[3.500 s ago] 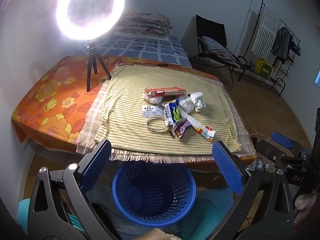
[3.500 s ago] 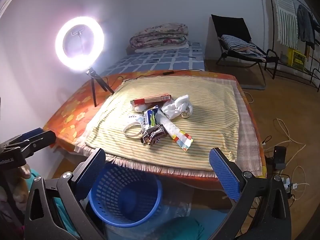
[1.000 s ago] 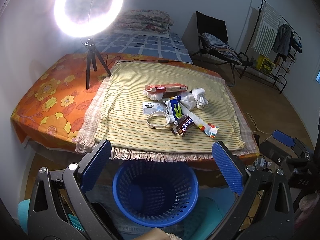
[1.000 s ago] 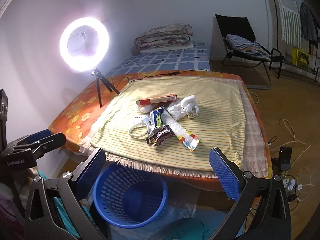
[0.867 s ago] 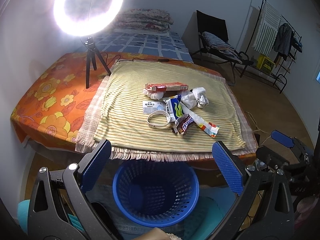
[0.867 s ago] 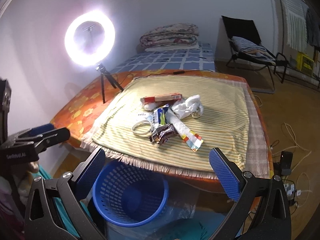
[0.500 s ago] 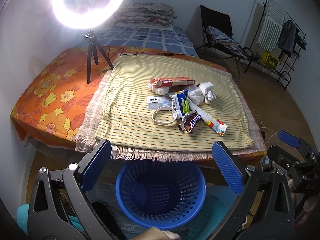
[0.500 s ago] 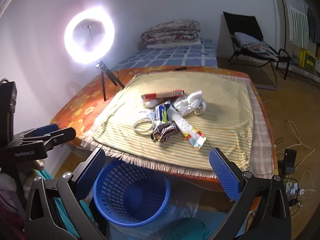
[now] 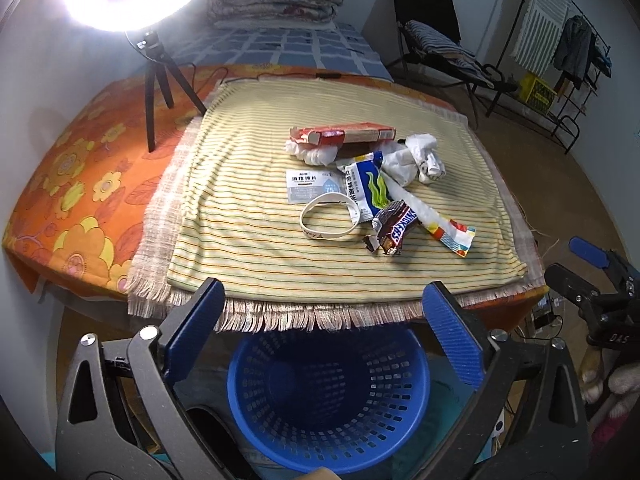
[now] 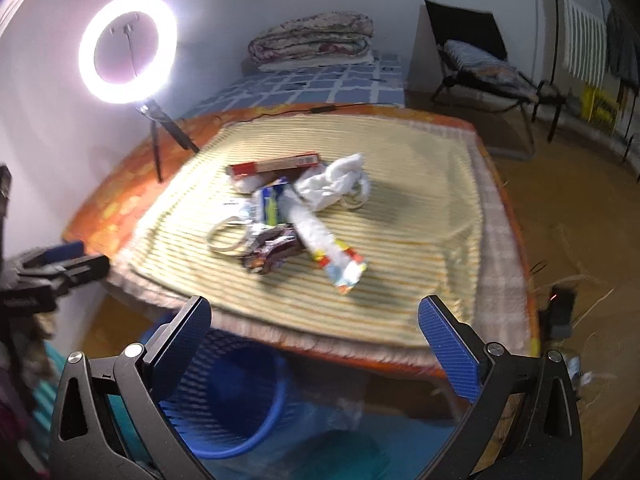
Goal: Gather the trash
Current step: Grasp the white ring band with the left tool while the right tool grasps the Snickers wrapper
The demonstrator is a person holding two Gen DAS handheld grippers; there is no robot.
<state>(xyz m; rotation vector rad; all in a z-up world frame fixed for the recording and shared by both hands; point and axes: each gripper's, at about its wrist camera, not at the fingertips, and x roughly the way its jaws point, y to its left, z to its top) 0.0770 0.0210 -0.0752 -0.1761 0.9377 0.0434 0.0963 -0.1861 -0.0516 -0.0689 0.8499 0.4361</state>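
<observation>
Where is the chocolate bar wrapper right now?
In the left wrist view the chocolate bar wrapper lies on the striped cloth, nearest the table's front edge, just right of the white wristband and above the blue basket.

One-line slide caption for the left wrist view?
Open left gripper above an empty blue plastic mesh basket, facing a pile of wrappers and tissues on the striped yellow cloth.

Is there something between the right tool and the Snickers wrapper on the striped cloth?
Nothing visible. The right tool hangs open before the table edge, and only bare striped cloth lies between it and the Snickers wrapper. The view is blurred, so small things could be missed.
</observation>
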